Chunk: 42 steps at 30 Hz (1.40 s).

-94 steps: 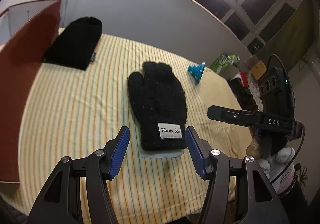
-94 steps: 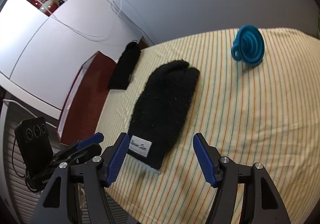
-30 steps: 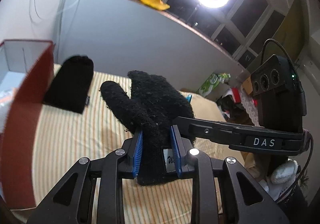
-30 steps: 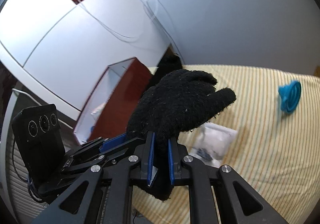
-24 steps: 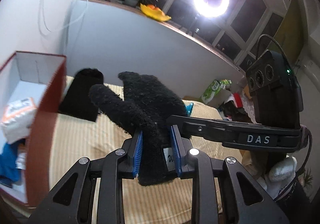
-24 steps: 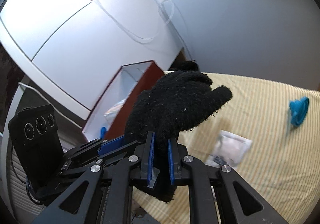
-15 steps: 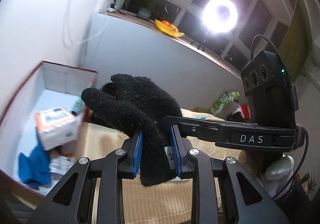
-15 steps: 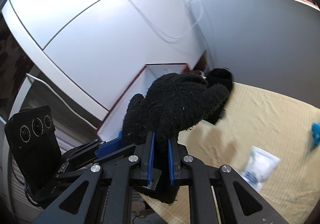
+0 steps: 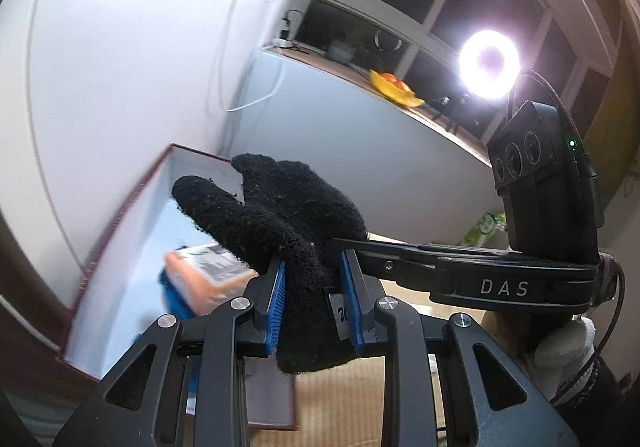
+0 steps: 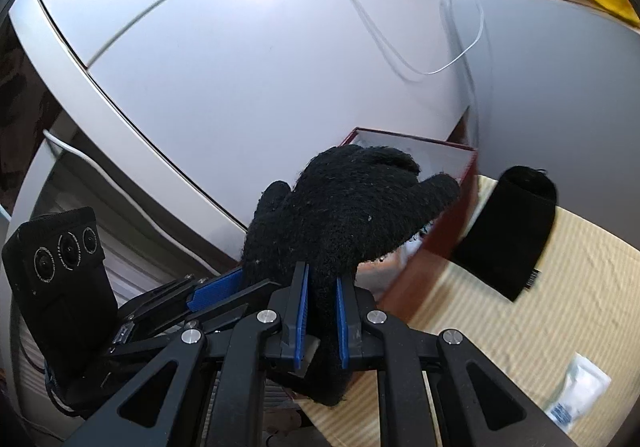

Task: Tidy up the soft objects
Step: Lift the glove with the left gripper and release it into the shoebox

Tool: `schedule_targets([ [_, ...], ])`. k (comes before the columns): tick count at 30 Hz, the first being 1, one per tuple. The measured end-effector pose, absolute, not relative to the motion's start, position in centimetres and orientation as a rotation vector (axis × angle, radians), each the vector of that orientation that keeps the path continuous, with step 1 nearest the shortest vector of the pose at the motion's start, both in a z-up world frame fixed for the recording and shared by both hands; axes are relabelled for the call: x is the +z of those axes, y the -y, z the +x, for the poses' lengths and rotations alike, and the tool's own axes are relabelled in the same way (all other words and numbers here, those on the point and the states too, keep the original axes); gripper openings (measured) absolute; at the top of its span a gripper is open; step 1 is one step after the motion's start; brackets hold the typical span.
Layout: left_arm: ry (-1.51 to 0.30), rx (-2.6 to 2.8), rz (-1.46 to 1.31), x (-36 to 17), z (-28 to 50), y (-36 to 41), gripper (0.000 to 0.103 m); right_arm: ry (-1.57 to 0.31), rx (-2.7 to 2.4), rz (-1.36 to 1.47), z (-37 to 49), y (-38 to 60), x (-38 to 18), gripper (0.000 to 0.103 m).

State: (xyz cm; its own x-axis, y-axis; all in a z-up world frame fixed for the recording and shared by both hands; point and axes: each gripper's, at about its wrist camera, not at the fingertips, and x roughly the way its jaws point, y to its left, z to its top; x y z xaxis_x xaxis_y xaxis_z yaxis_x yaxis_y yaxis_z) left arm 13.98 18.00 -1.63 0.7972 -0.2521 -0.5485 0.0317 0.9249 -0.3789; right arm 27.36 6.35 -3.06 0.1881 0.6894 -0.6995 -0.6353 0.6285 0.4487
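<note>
Both grippers pinch the same black fleece glove at its cuff, held up in the air. Left gripper: jaws pressed onto the cuff from both sides, blue pads sunk into the fabric. A white label on the cuff peeks out just inside the right-hand pad, text mostly hidden. Glove fingers and thumb stick up and forward past the jaws.

Right gripper: same story, jaws clamped on the cuff, narrow strip of glove squeezed between the blue pads. Cuff end hangs below the jaws.

The two grippers sit side by side. In the left view the right gripper's arm, marked "DAS", crosses just right of the jaws. In the right view the left gripper's blue pad shows just left of the jaws.

Ahead of and below the jaws: a red-walled box with a pale interior. In it, under the glove's thumb, an orange and white packet and something blue, blurred. The glove is over the box's near edge in both views; how far in I cannot tell.

Right of the right jaws, beyond the box corner: a second black glove lying flat on the striped yellow cloth of the table. Lower right of those jaws, a small white sachet on the cloth.

Ring light lit, upper right in the left view.
</note>
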Motion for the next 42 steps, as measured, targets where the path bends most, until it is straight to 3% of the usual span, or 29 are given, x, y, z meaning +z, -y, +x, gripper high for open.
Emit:
schedule_targets([
  [20,-0.659,-0.007,-0.341,-3.4,11.3,-22.1,0.026,-1.099,0.956,0.025,27.2,-12.1,-6.0,0.013],
  [22,-0.659,0.002,-0.34,-3.4,11.0,-22.0,0.03,-1.106,0.947,0.029,27.2,-11.8,-6.0,0.018],
  [24,-0.655,0.019,-0.333,-3.3,10.7,-22.1,0.043,-1.098,0.932,0.028,27.2,-11.3,-5.9,0.029],
  [26,-0.643,0.028,-0.335,-3.1,10.3,-22.1,0.047,-1.086,0.929,0.041,27.2,-10.7,-5.5,0.044],
  [42,-0.606,0.005,-0.306,-2.3,7.4,-19.1,0.048,-0.989,0.825,0.06,24.5,0.0,-4.1,0.054],
])
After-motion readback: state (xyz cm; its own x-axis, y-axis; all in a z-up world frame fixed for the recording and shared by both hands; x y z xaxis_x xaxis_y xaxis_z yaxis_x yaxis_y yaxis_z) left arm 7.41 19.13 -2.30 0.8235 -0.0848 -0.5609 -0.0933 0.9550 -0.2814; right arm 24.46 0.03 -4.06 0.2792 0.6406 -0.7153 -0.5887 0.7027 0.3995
